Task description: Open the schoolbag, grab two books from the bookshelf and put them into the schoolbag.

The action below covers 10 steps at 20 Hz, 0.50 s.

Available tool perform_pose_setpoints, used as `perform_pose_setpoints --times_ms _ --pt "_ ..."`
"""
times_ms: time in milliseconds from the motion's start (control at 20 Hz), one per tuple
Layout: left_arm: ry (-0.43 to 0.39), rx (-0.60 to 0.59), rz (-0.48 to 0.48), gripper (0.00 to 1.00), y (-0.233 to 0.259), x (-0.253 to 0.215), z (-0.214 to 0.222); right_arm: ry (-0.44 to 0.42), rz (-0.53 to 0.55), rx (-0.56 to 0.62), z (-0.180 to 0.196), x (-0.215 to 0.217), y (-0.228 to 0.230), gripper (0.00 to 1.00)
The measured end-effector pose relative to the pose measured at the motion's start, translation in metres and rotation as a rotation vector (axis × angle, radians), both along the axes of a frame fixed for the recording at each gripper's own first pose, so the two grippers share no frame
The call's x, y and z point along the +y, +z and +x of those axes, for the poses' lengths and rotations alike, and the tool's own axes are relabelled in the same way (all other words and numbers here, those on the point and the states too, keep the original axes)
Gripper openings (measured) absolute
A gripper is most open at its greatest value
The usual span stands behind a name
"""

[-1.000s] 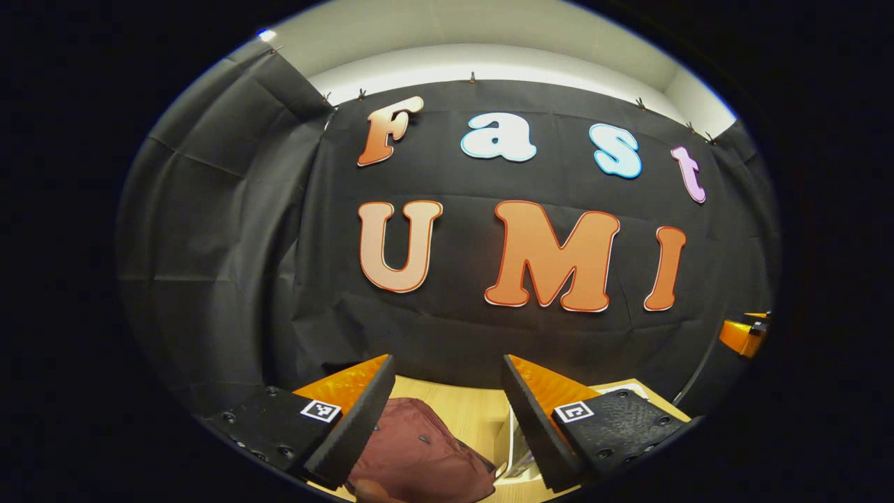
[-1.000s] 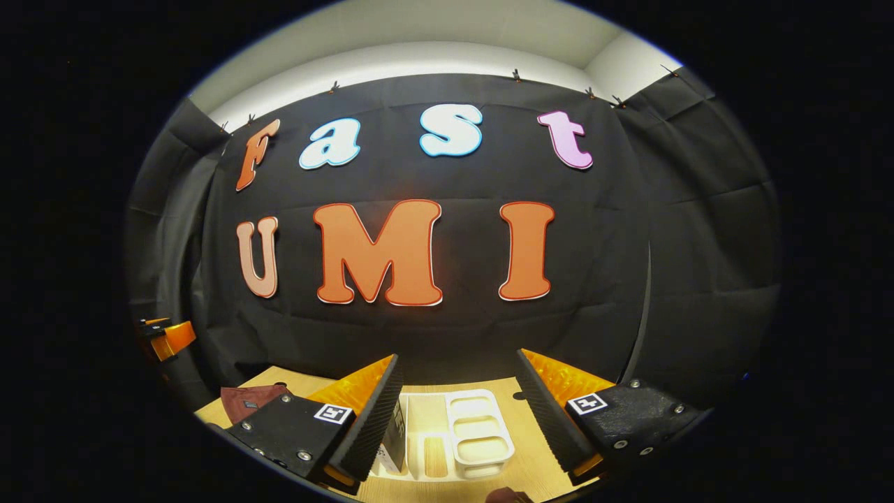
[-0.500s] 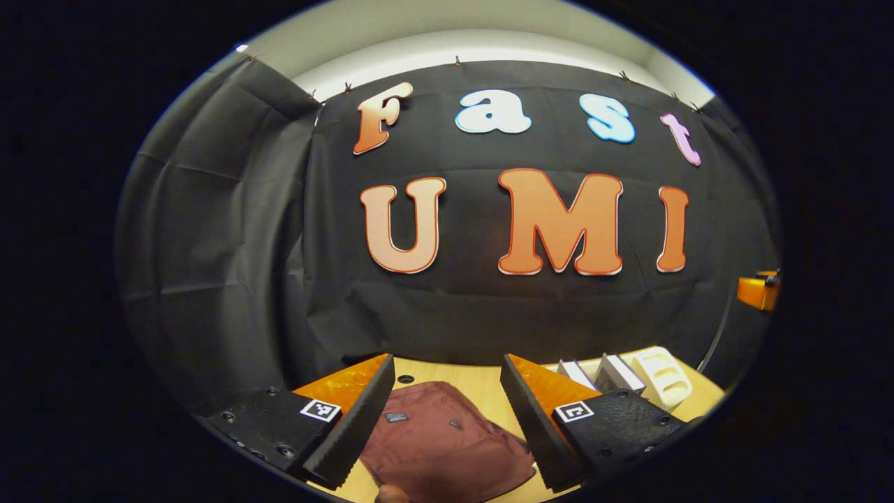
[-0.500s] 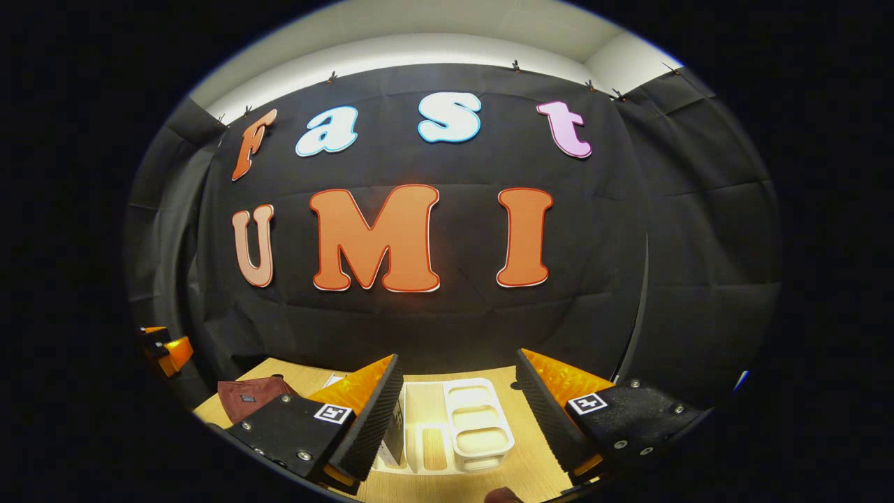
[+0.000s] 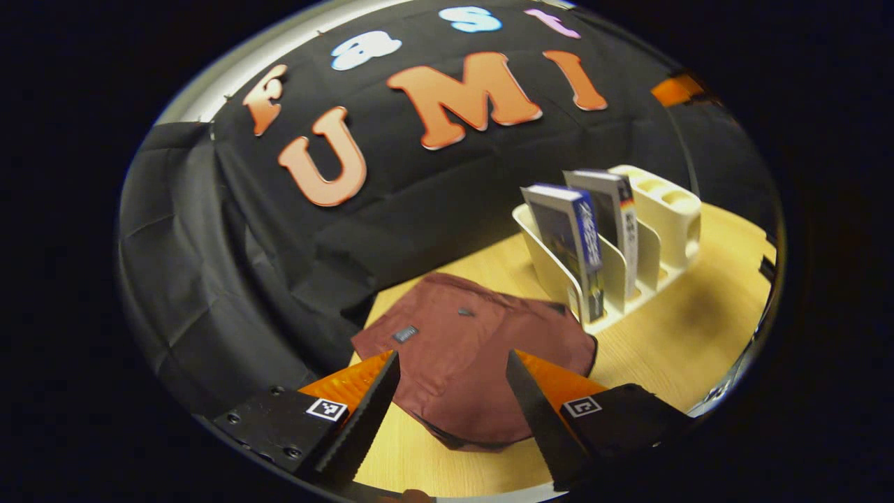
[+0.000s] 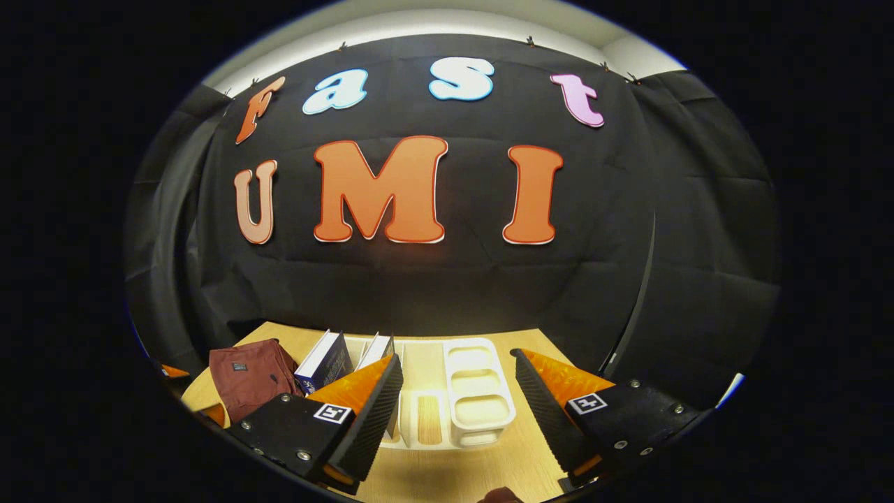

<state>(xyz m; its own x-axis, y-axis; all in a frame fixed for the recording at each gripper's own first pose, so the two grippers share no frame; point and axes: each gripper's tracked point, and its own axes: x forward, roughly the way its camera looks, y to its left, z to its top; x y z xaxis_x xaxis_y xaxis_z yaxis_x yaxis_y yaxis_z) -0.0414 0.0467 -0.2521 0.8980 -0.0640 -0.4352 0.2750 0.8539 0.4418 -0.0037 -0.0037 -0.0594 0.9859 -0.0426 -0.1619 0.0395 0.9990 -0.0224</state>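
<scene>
In the left gripper view, the left gripper [image 5: 452,412] is hanging above the wooden table [image 5: 670,342] with its two fingers spread wide and nothing between them. Just beyond its fingertips the maroon schoolbag [image 5: 461,349] is lying flat on the table, its flap looking closed (two small tags are showing on the fabric). To the right of the bag and just beside it, the cream bookshelf [image 5: 628,265] is standing with two books upright in its slots: a blue-spined book [image 5: 569,244] nearer the bag and a second book [image 5: 614,216] behind it, farther right. The far right end of the shelf is carrying open cup-like compartments. An orange part of the other gripper is peeking in at the upper right edge.

In the right gripper view, the right gripper [image 6: 457,402] is likewise holding its fingers apart around empty air, pointing at the bookshelf [image 6: 478,391] from the front, so the shelf's compartments are reading as a column of rounded trays. Here the two books [image 6: 328,360] are sitting left of the left finger, and the schoolbag [image 6: 248,374] is lying farther left, near the table's [image 6: 461,475] edge.
</scene>
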Motion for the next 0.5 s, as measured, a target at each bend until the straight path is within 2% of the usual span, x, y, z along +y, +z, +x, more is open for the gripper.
perform_pose_setpoints --times_ms 100,250,400,500 --pt "-0.018 0.122 0.045 0.96 -0.044 -0.01 -0.016 -0.01 0.005 0.019 0.001 -0.003 -0.007 0.96" --pt "-0.073 0.226 0.054 0.98 -0.089 -0.035 -0.027 -0.019 -0.01 0.05 -0.003 -0.008 -0.017 0.96" --pt "-0.118 0.281 0.09 0.98 -0.119 -0.05 -0.03 -0.025 -0.017 0.081 -0.01 -0.017 -0.027 0.96" --pt "-0.102 0.298 0.127 0.98 -0.134 -0.045 -0.022 -0.04 -0.018 0.093 -0.015 -0.027 -0.03 0.97"
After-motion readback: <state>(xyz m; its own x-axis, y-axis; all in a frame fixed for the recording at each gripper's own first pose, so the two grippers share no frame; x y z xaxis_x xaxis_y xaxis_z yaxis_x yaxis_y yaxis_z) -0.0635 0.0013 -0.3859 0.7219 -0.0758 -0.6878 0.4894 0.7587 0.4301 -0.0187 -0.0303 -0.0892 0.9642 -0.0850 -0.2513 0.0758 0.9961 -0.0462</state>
